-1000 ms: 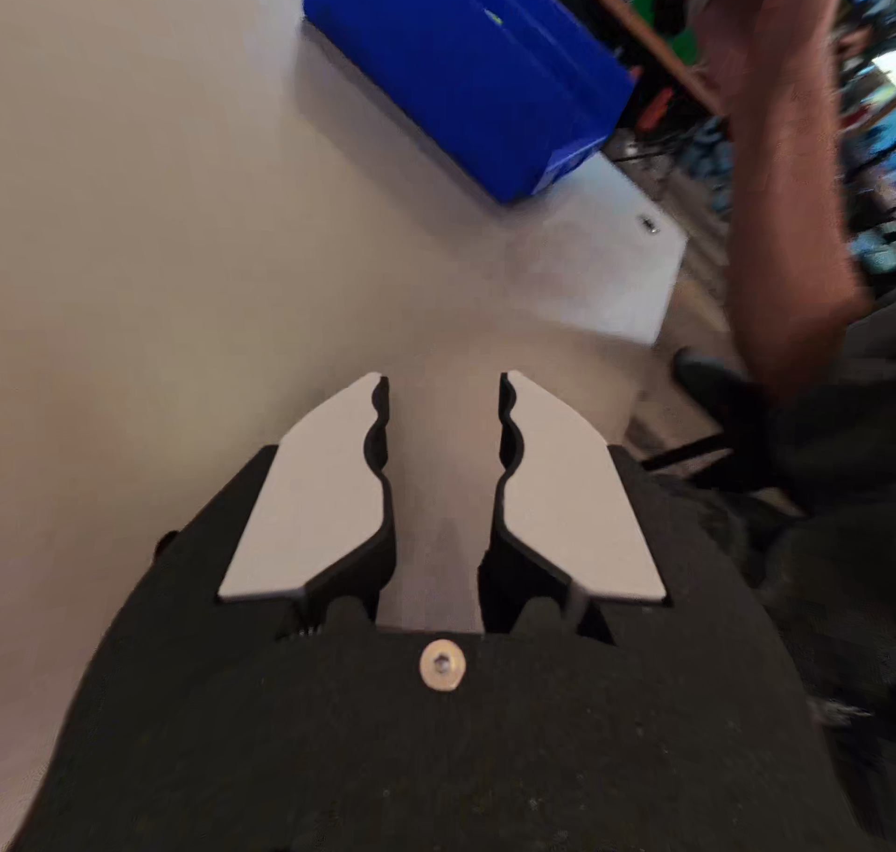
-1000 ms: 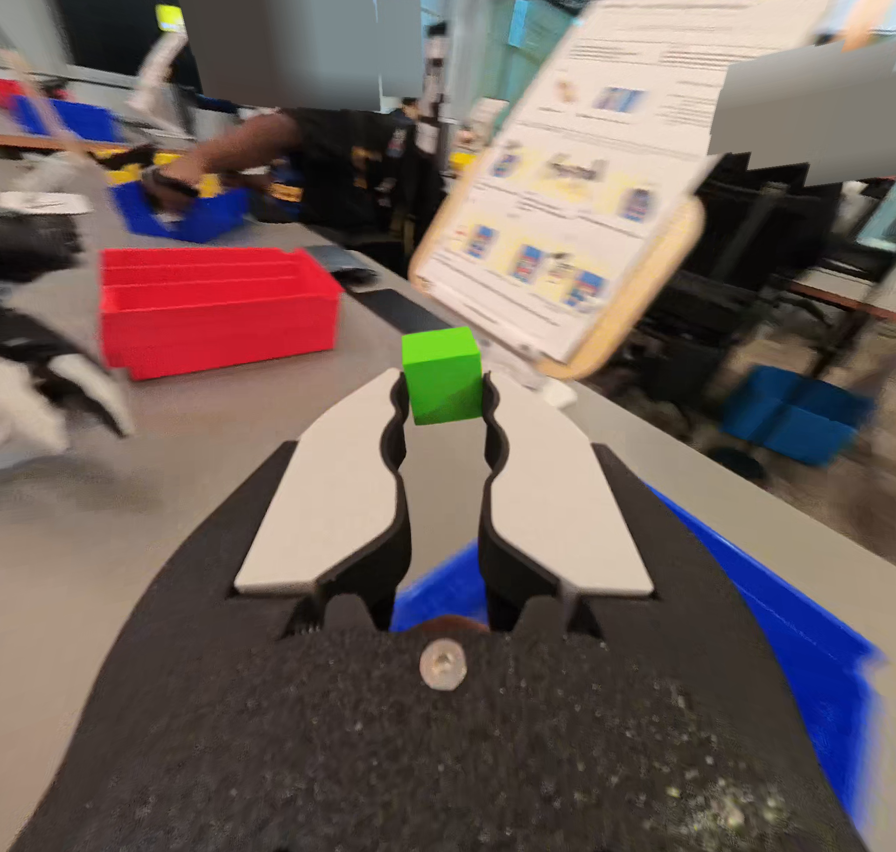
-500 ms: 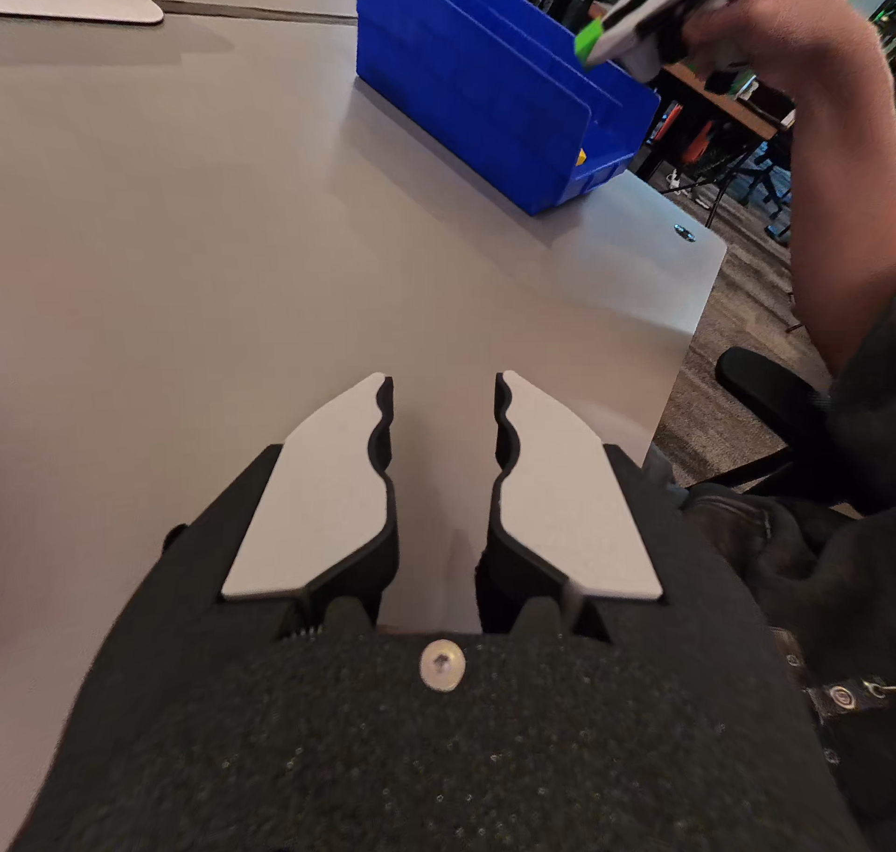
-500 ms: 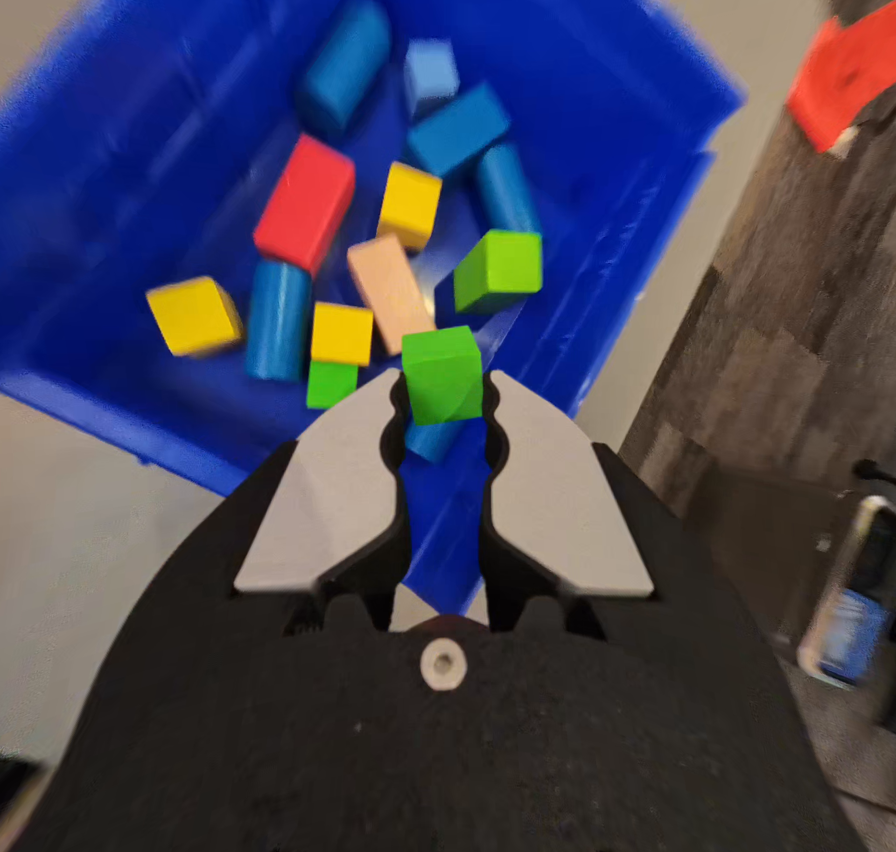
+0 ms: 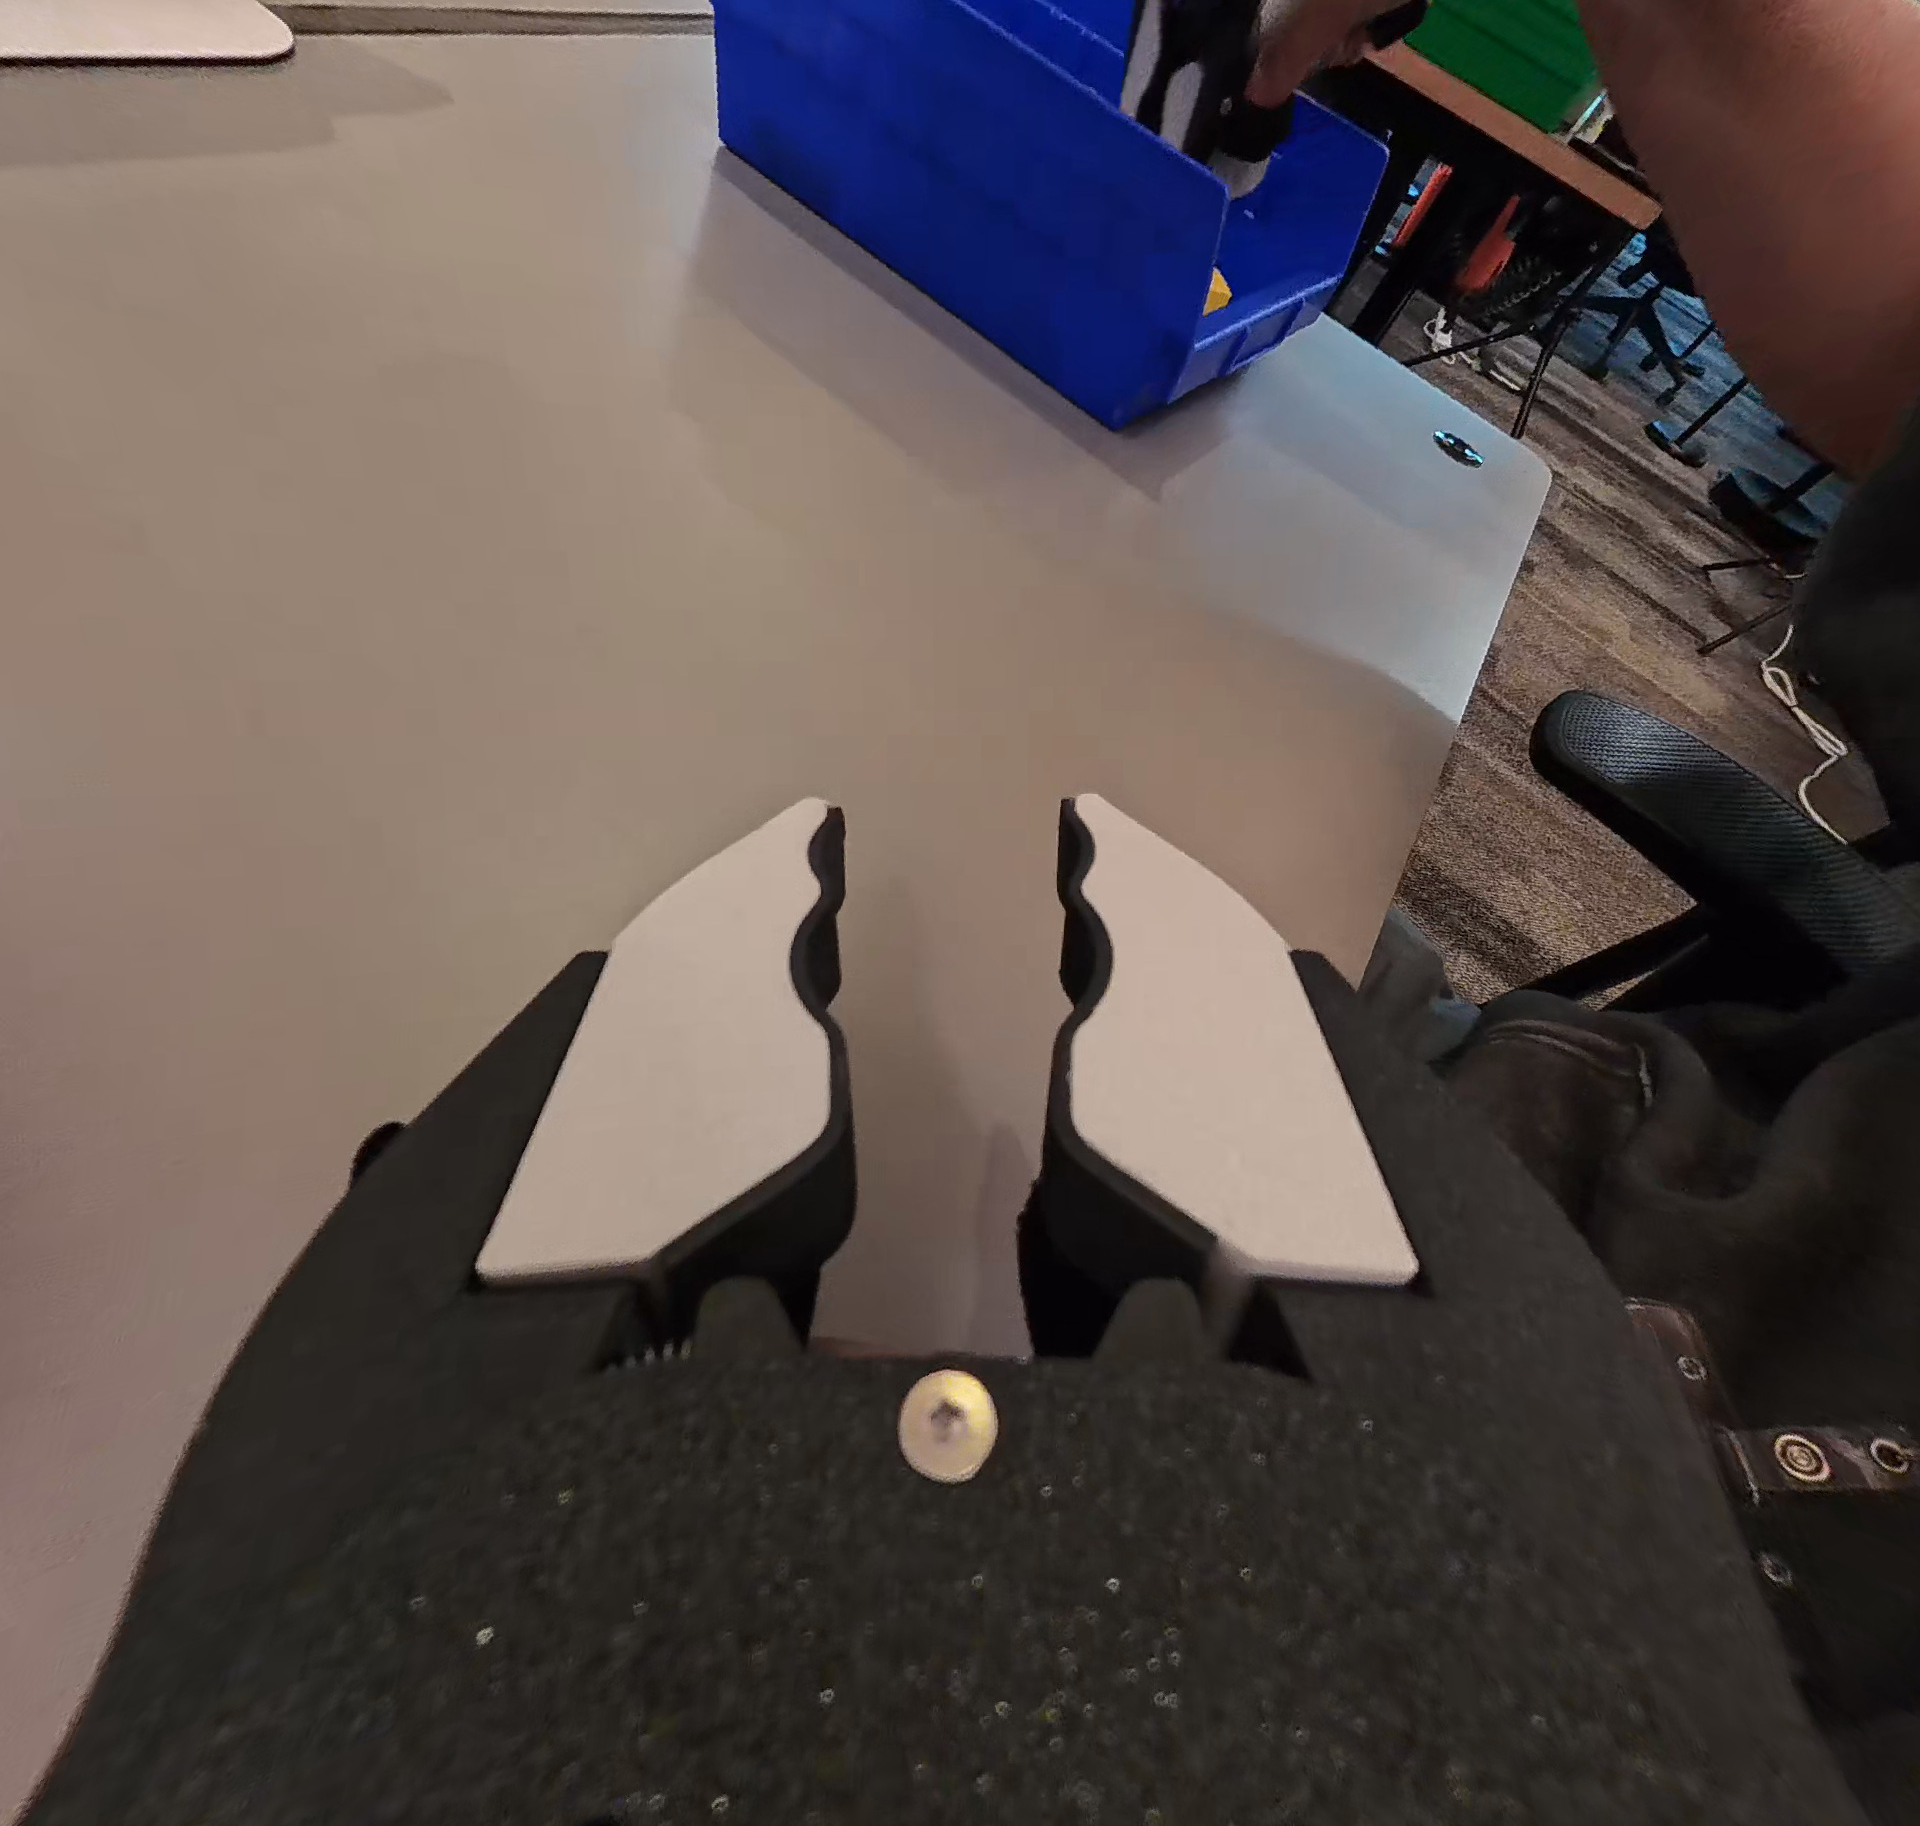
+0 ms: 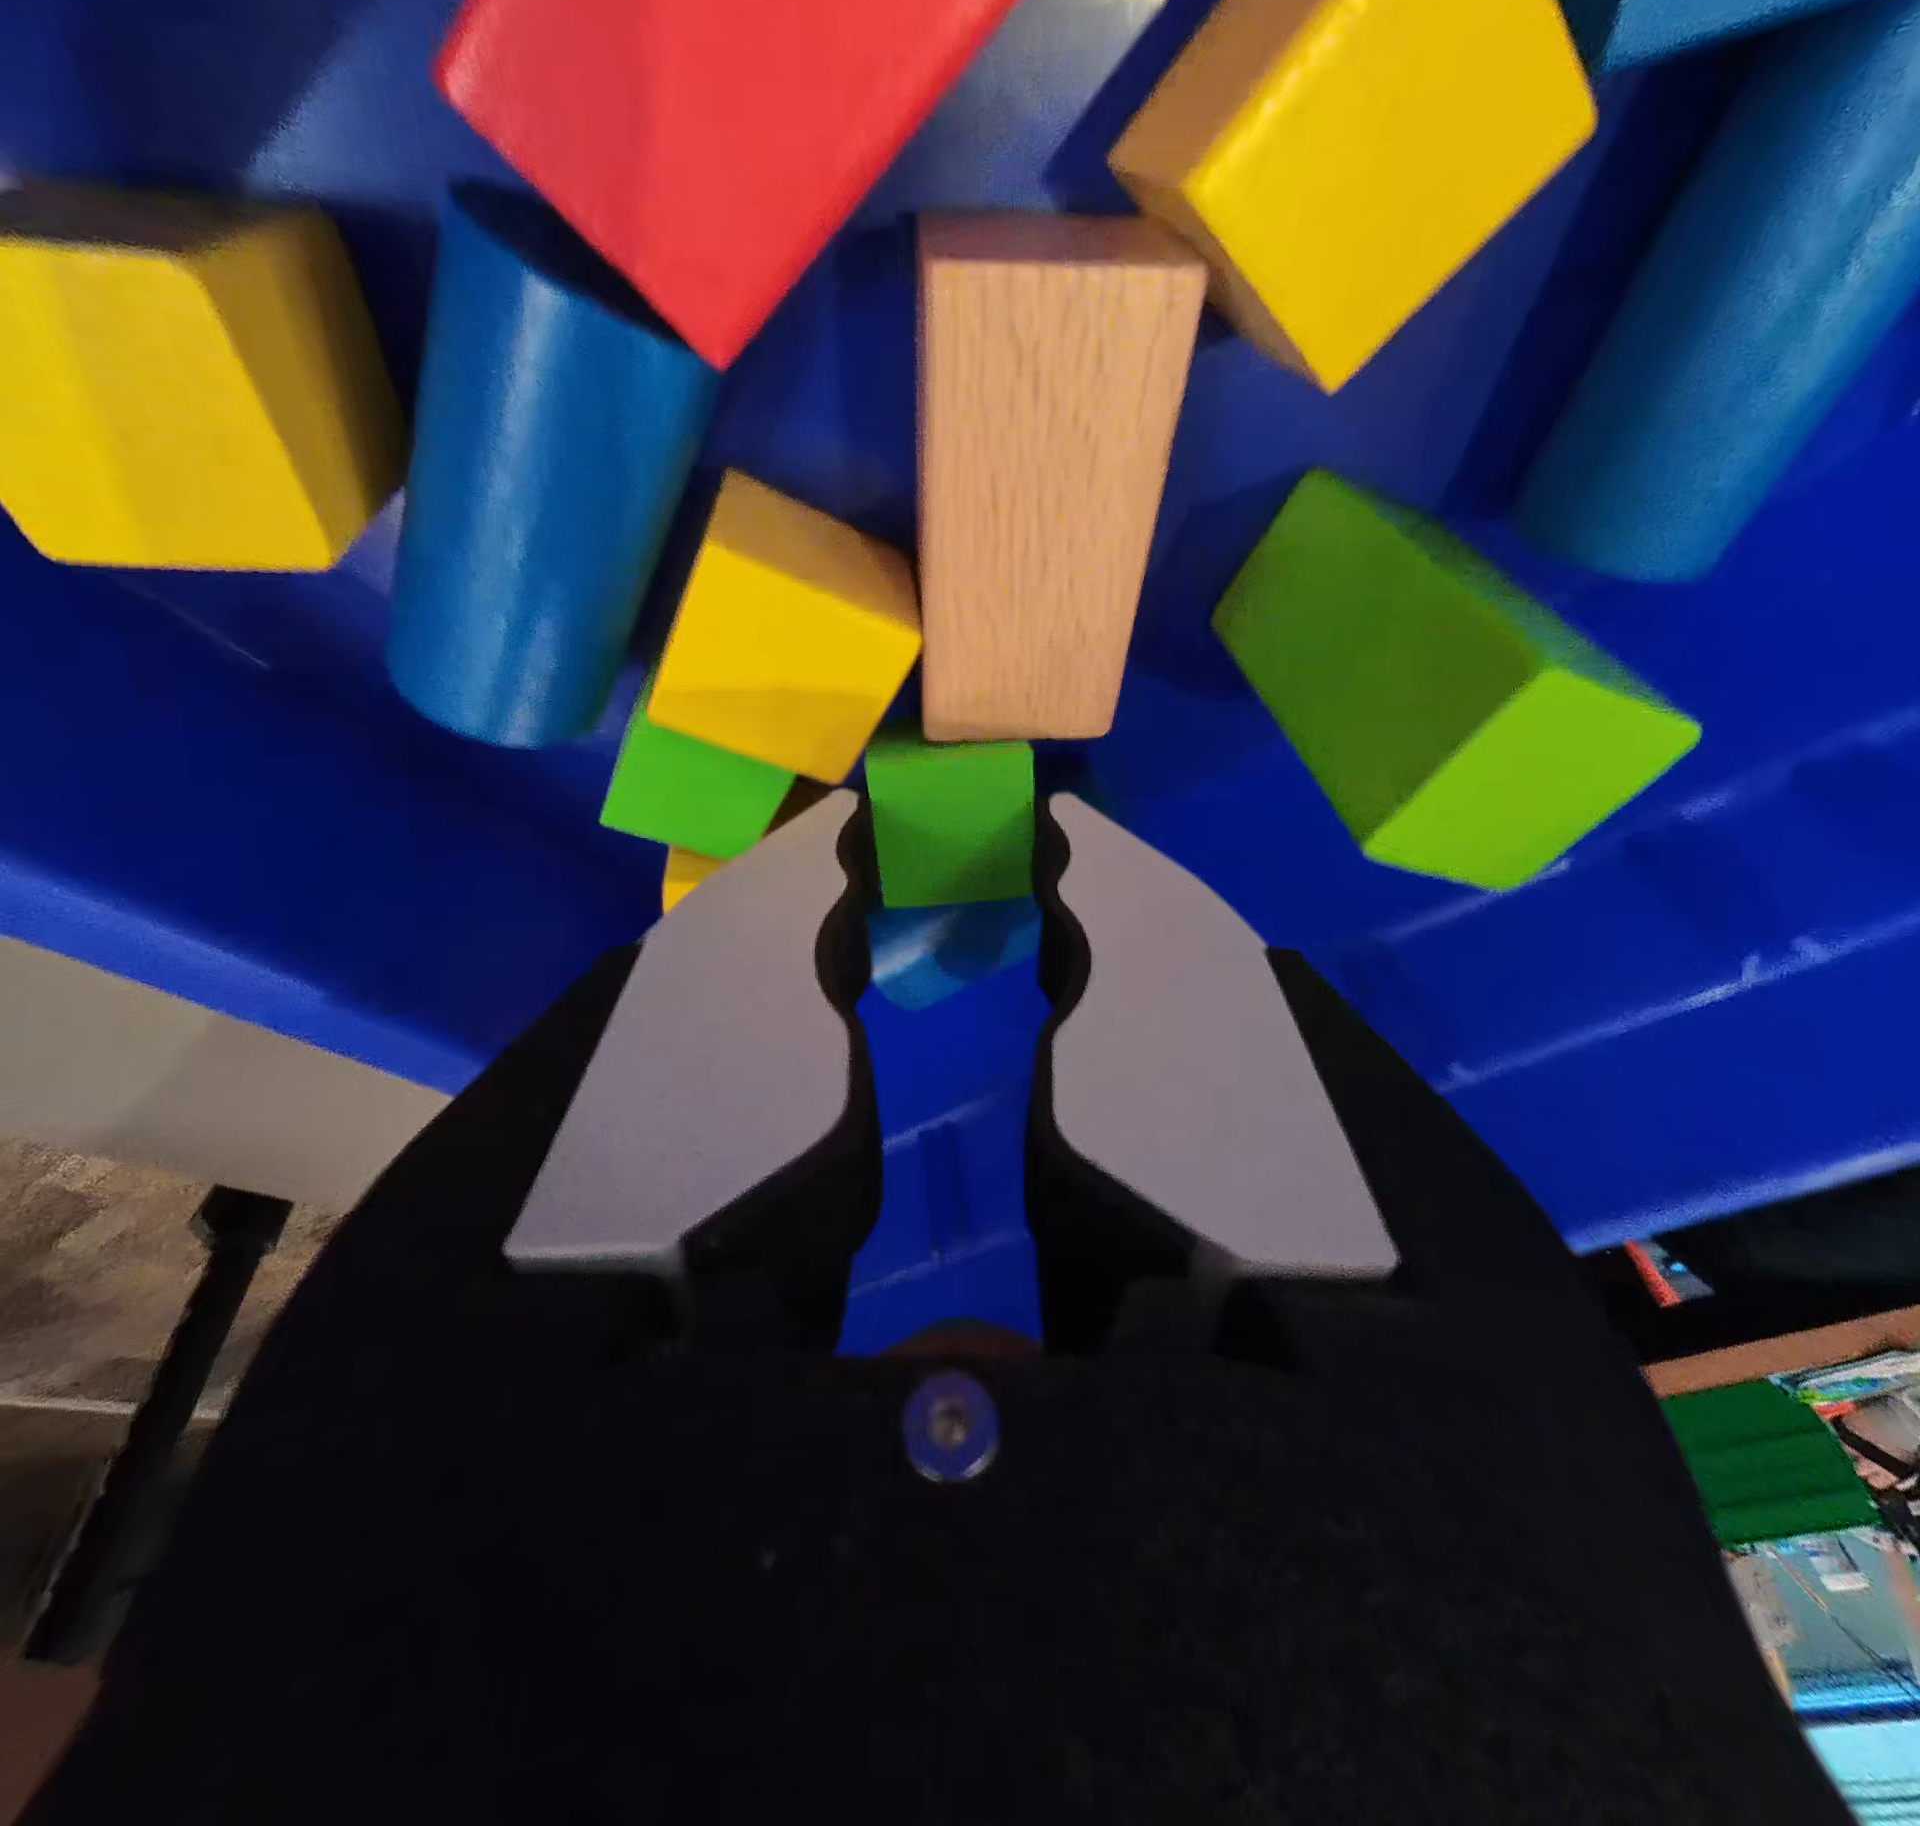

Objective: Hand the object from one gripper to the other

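- Right gripper (image 6: 948, 820) was clamped on green block (image 6: 951, 820), down inside blue bin (image 6: 1558, 1049) among other blocks.
- Left gripper (image 5: 948, 820) stood apart, empty, over grey table (image 5: 416, 529).

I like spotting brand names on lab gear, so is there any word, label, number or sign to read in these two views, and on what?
No text can be read.
Blue bin, grey table, left gripper: no writing shows.
Green cube in the right gripper jaws, and the other blocks: plain.
Clutter outside the bin: perhaps print, too blurred to read.
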The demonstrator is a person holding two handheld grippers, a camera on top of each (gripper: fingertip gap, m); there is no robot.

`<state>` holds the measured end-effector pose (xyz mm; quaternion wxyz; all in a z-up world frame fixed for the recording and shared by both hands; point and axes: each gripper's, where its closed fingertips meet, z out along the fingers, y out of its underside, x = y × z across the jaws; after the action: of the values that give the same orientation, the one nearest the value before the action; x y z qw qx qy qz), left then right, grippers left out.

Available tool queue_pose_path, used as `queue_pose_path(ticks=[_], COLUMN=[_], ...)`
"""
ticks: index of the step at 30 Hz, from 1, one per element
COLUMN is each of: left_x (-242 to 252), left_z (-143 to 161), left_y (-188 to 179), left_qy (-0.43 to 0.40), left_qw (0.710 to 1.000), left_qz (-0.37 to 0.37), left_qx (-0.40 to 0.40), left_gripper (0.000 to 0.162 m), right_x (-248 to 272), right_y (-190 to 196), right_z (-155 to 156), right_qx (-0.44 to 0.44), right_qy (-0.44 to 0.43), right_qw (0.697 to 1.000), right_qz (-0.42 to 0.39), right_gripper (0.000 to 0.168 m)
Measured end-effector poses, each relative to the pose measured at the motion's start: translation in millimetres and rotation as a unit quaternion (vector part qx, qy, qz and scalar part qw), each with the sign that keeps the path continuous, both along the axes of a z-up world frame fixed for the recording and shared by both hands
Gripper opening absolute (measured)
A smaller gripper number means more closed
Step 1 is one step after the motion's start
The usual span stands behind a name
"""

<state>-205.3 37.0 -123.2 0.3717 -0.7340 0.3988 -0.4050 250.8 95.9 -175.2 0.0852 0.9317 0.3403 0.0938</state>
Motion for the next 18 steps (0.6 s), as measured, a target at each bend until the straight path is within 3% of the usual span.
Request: queue_pose_path(ticks=[10,11,12,15,17,18], left_x=[-11,-12,-13,-26,-41,-50], left_z=[3,7,13,26,34,37], left_y=[14,17,18,34,48,55], left_qy=[-0.019,-0.028,-0.042,-0.056,-0.05,-0.044], left_qw=[1.0,0.999,0.998,0.994,0.987,0.982], left_qz=[0.023,0.027,0.028,0.079,0.127,0.153], left_qx=[0.003,0.012,0.024,0.057,0.087,0.102], left_gripper=[0.039,0.039,0.04,0.057,0.067,0.069], right_x=[4,3,1,6,4,-2], right_y=[-1,1,2,5,4,3], right_z=[-15,-12,-6,34,73,93], right_qx=[0.023,0.038,0.058,0.158,0.251,0.308], right_qy=[0.05,0.054,0.061,0.034,0.024,0.033], right_qw=[0.998,0.998,0.996,0.986,0.966,0.948], right_qz=[-0.014,-0.019,-0.027,-0.036,-0.061,-0.077], right_gripper=[0.029,0.036,0.048,0.058,0.072,0.071])
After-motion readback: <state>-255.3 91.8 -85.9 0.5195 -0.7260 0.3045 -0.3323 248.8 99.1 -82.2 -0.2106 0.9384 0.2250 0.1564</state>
